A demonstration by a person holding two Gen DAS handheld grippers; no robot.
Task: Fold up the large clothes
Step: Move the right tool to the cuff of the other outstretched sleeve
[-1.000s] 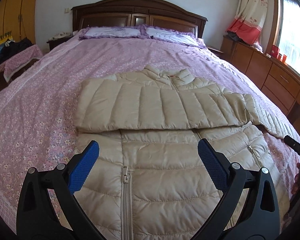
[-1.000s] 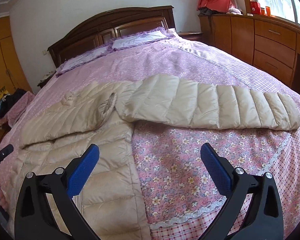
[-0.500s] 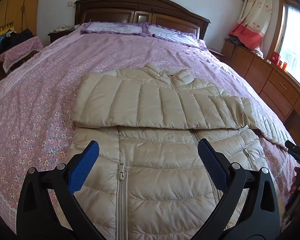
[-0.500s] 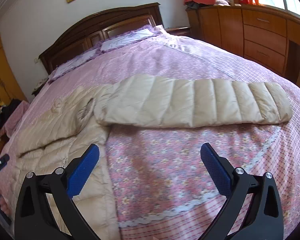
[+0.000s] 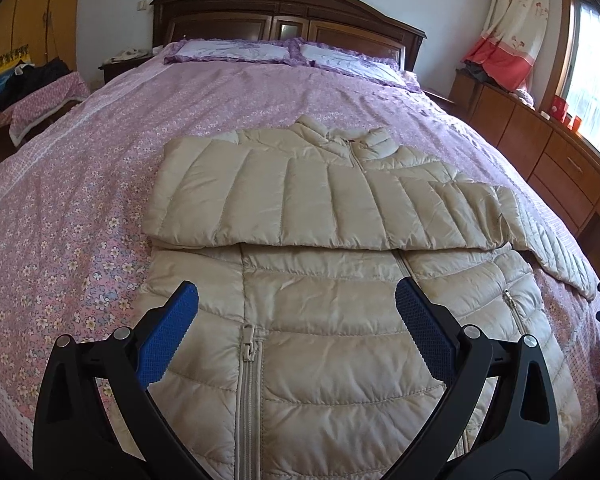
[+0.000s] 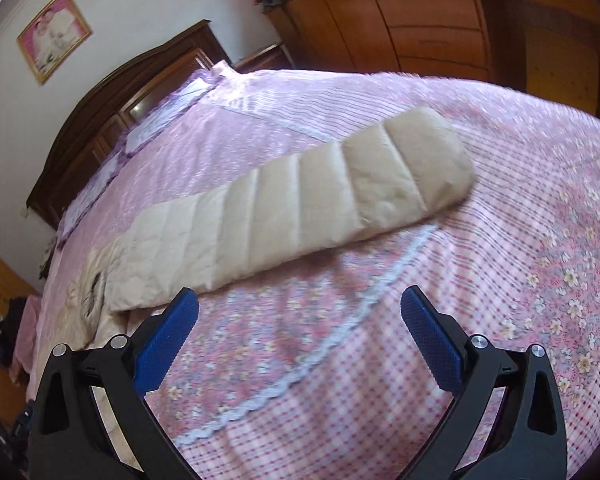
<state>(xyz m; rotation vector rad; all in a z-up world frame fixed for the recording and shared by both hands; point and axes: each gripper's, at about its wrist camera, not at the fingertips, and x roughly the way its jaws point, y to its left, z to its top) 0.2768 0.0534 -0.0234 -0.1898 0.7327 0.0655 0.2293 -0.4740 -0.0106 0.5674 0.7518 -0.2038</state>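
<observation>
A beige down jacket (image 5: 320, 280) is lying front-up, zipped, on the bed (image 5: 60, 208). One sleeve (image 5: 320, 208) is already lying folded across the chest, so I judge the folding is only beginning. The other sleeve (image 6: 300, 204) is stretching out flat over the bedspread toward 2 o'clock in the right wrist view, not yet folded. The left gripper (image 5: 296, 328) is hovering above the jacket hem with its fingers spread and gripping nothing. The right gripper (image 6: 298, 332) is hovering near the stretched sleeve, fingers also released. The second sleeve and the body folds are remaining.
</observation>
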